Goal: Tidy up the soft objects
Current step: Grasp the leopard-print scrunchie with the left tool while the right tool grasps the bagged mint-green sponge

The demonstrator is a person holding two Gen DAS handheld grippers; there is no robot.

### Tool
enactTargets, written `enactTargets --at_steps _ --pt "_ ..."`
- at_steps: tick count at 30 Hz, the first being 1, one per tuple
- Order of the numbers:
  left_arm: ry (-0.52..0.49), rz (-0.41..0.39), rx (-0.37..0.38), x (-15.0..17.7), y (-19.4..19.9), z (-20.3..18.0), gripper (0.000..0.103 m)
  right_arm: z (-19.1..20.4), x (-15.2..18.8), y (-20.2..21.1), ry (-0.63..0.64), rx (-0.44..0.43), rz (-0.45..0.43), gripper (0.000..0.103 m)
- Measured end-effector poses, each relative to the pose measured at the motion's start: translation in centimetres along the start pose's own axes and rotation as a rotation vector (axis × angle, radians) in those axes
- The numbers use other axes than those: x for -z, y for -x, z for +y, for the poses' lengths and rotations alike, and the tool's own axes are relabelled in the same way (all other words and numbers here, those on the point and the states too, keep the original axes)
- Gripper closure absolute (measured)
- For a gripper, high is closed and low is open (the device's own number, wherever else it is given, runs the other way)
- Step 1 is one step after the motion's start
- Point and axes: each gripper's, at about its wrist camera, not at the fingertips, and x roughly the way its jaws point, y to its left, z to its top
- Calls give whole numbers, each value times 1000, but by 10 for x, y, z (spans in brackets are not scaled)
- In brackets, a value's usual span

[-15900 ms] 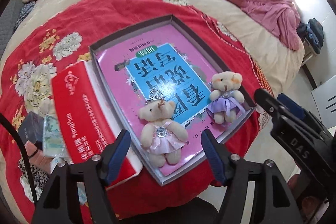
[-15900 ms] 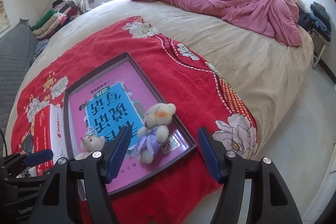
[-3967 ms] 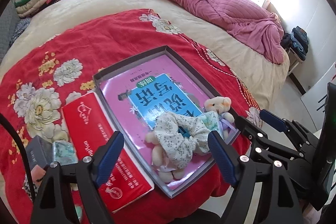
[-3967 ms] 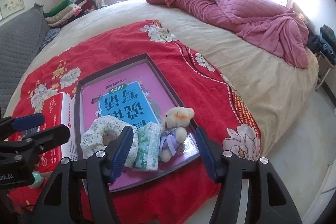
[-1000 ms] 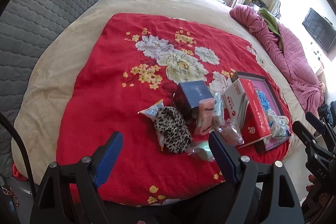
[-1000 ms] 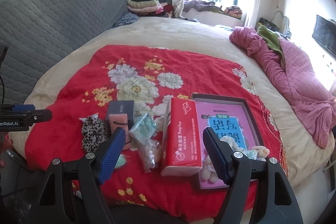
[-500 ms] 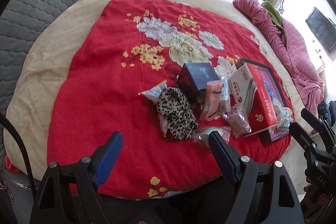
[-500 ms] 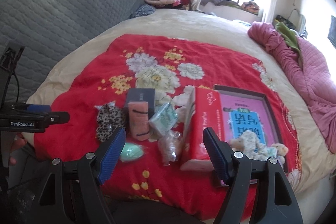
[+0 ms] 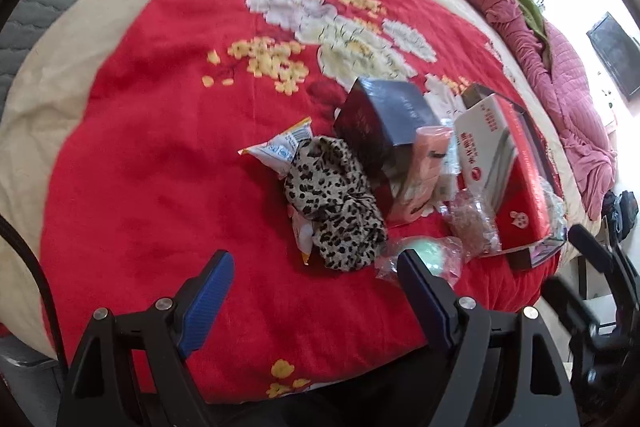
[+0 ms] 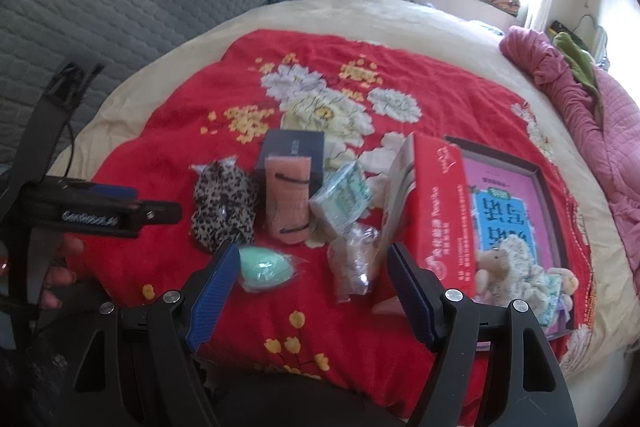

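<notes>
Both tongs released, nothing gripped. Left tongs [image 9: 314, 285] hanging over the red blanket [image 9: 160, 167], just short of the leopard scrunchie [image 9: 336, 203] draped on a snack packet [image 9: 280, 147]. Right tongs [image 10: 310, 277] spread wide above a mint sponge [image 10: 264, 265] in clear wrap and a clear bag [image 10: 352, 263]. Behind those, a dark box [image 10: 294, 147], pink pack [image 10: 288, 199] and tissue pack [image 10: 340, 197], bunched close. Further right, red carton [image 10: 438, 211] against the tray [image 10: 548, 195]. In the tray: teddy [image 10: 490, 265], floral scrunchie [image 10: 520, 267] draped over it.
</notes>
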Motion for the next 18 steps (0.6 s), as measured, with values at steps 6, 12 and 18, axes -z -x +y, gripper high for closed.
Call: enactTargets --at_steps 6,12,18 --pt "17 15 11 -9 -15 3 20 17 6 -28 43 -28 55 26" --pt "22 18 20 -19 -24 4 20 34 14 -69 101 -40 136 26" --pt "23 31 23 -24 -33 7 20 43 14 -96 119 -59 177 26"
